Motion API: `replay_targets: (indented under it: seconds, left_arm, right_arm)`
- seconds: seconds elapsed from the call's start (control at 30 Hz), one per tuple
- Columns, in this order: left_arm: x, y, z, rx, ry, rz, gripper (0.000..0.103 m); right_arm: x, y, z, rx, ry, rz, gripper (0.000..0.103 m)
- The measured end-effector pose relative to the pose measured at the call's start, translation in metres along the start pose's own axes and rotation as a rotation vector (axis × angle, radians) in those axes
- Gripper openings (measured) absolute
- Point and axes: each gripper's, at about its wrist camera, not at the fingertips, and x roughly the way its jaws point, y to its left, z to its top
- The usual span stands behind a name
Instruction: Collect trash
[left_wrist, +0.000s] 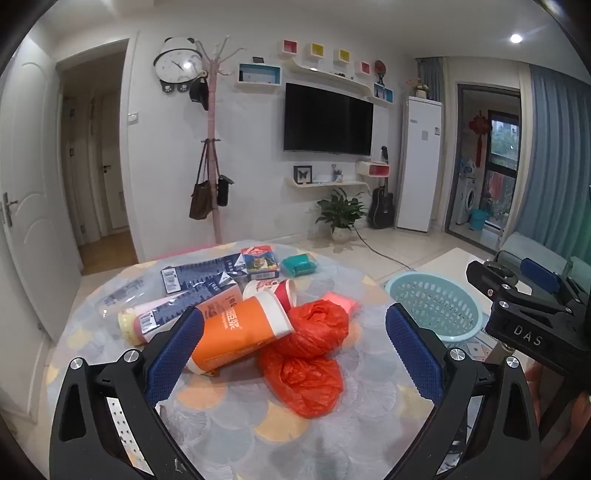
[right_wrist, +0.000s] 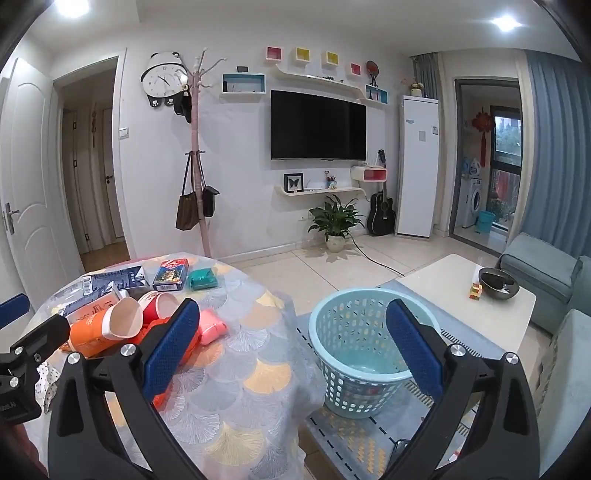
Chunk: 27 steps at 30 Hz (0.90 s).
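Trash lies on a round table (left_wrist: 258, 424): a crumpled orange plastic bag (left_wrist: 306, 354), an orange paper cup (left_wrist: 236, 328) on its side, a red-and-white cup (left_wrist: 277, 290), blue-white cartons (left_wrist: 199, 277), a card box (left_wrist: 258, 262), a green pack (left_wrist: 299, 265) and a pink item (left_wrist: 343, 299). A light blue basket (right_wrist: 362, 347) stands on the floor to the right of the table. My left gripper (left_wrist: 295, 350) is open and empty, above the orange bag. My right gripper (right_wrist: 291, 350) is open and empty, between the table edge and the basket.
A white coffee table (right_wrist: 461, 291) with a dark bowl (right_wrist: 498, 282) stands behind the basket. A grey-blue sofa (right_wrist: 543, 273) is at the right. A coat stand (right_wrist: 197, 166), a plant (right_wrist: 334, 218) and a guitar (right_wrist: 382, 214) line the far wall.
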Motion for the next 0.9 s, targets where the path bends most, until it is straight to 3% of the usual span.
replay_targets:
  seconds: [0.9]
  left_arm:
    - [-0.001, -0.001, -0.004, -0.009, 0.001, -0.010, 0.095]
  right_arm:
    - [-0.011, -0.005, 0.001, 0.010, -0.008, 0.006, 0.096]
